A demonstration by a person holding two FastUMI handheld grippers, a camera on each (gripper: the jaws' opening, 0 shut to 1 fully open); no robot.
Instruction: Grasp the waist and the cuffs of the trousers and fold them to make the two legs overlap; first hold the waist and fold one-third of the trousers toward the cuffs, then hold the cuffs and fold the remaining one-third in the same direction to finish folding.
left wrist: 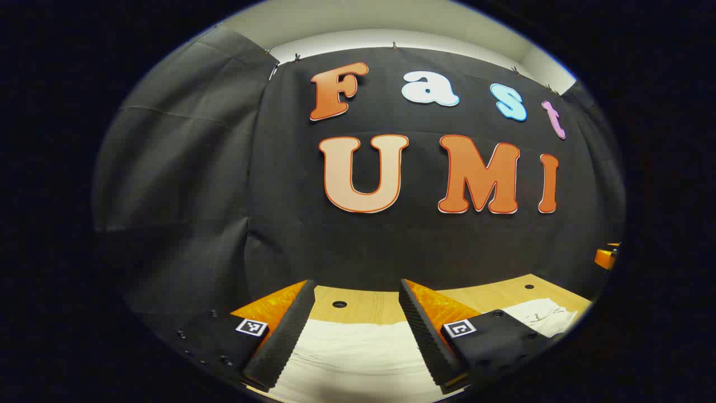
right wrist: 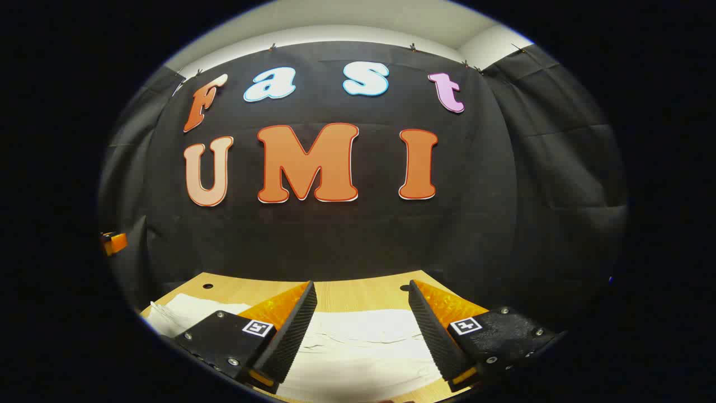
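Note:
White trousers [left wrist: 358, 352] lie flat on the wooden table [left wrist: 363, 305], spreading under and beyond my left gripper [left wrist: 355, 291], which hovers open above the cloth with nothing between its fingers. More white cloth [left wrist: 540, 316] lies to its right. In the right gripper view the trousers [right wrist: 363, 341] stretch across the table [right wrist: 358, 294] below my right gripper [right wrist: 361, 291], also open and holding nothing. A further part of the white fabric [right wrist: 190, 308] reaches to the left behind its left finger.
Black cloth walls close the booth behind and beside the table. Small round holes [left wrist: 339, 304] dot the tabletop near its far edge. An orange object [left wrist: 607, 257] shows at the right edge of the left gripper view, and an orange object [right wrist: 114, 242] at the left edge of the right gripper view.

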